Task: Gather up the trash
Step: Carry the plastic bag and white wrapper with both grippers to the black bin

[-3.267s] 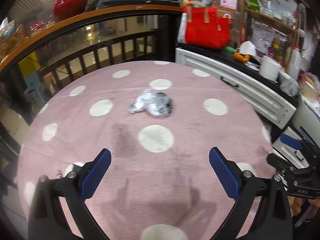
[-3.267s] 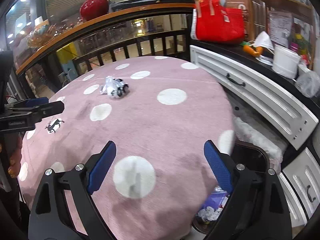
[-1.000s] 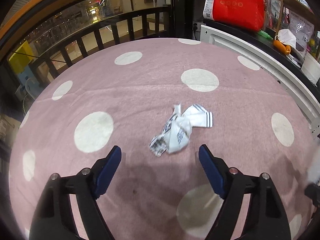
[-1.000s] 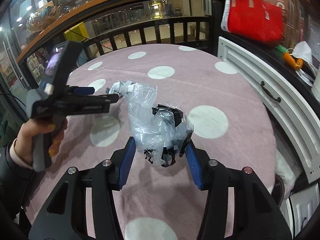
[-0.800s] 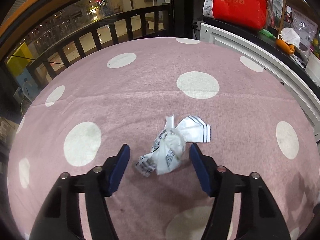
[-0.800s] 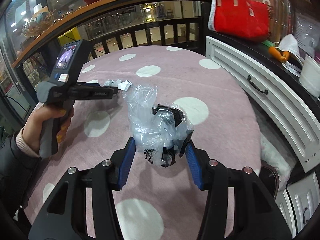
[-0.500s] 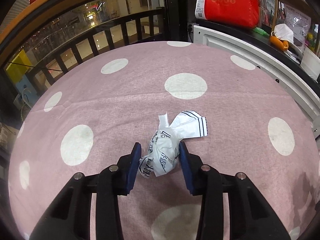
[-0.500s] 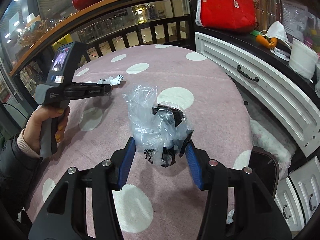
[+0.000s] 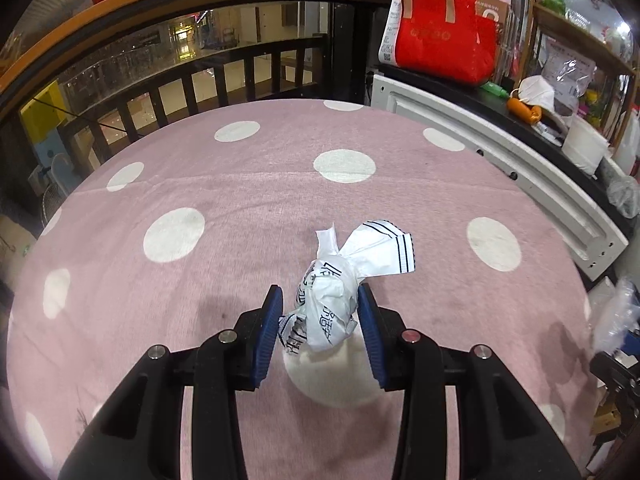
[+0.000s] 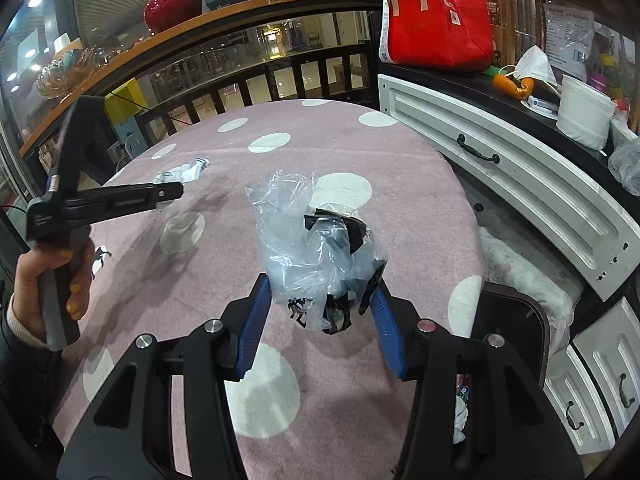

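In the left wrist view my left gripper (image 9: 319, 296) is shut on a crumpled white paper wrapper (image 9: 332, 296) with black print, held just above the pink dotted tablecloth (image 9: 240, 200). My right gripper (image 10: 321, 280) is shut on a crumpled clear plastic bag (image 10: 316, 248) with black markings, above the table's right part. The right wrist view also shows the left gripper (image 10: 176, 190) at the left, in a person's hand (image 10: 52, 276), with the paper wrapper (image 10: 184, 172) sticking out past its tips.
A dark trash bin (image 10: 516, 300) stands on the floor off the table's right edge, below white drawers (image 10: 500, 168). A red bag (image 10: 436, 32), a white cup (image 10: 584, 116) and a mask sit on the counter. A black railing (image 9: 200, 84) runs behind the table.
The left jaws have shut on the paper wrapper and raised it slightly. The right gripper has carried the plastic bag rightwards, and the bin has come into its view.
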Tool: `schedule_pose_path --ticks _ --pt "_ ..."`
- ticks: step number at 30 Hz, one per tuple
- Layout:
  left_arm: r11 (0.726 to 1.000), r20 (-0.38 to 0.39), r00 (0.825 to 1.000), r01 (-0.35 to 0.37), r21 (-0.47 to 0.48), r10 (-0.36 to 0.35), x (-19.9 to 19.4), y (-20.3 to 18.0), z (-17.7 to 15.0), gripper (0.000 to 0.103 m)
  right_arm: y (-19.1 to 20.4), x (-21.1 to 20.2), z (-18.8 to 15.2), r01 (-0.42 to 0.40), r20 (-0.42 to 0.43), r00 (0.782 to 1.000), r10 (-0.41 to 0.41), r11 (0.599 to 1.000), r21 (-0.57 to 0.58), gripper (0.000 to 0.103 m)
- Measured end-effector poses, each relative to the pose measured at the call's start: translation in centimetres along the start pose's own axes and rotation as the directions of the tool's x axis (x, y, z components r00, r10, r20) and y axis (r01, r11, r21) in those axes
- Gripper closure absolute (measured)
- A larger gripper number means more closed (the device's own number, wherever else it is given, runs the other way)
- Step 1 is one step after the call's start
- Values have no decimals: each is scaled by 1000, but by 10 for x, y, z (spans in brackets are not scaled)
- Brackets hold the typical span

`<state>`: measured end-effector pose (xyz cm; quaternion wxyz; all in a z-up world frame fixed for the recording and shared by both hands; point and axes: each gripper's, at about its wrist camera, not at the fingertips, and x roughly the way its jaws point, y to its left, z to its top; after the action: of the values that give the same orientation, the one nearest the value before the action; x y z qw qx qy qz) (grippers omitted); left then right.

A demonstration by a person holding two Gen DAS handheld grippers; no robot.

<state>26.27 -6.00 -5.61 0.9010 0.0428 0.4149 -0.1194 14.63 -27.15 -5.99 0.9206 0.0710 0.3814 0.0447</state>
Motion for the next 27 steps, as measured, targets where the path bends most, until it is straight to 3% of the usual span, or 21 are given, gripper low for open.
schedule_pose_path --ticks 15,27 --pt "993 50 992 114 13 -114 -66 -39 -52 65 -24 -39 -36 29 38 999 -30 999 46 53" --pt "971 45 972 228 71 -232 -88 -93 -73 64 -75 -66 -64 115 46 991 -123 983 143 53"
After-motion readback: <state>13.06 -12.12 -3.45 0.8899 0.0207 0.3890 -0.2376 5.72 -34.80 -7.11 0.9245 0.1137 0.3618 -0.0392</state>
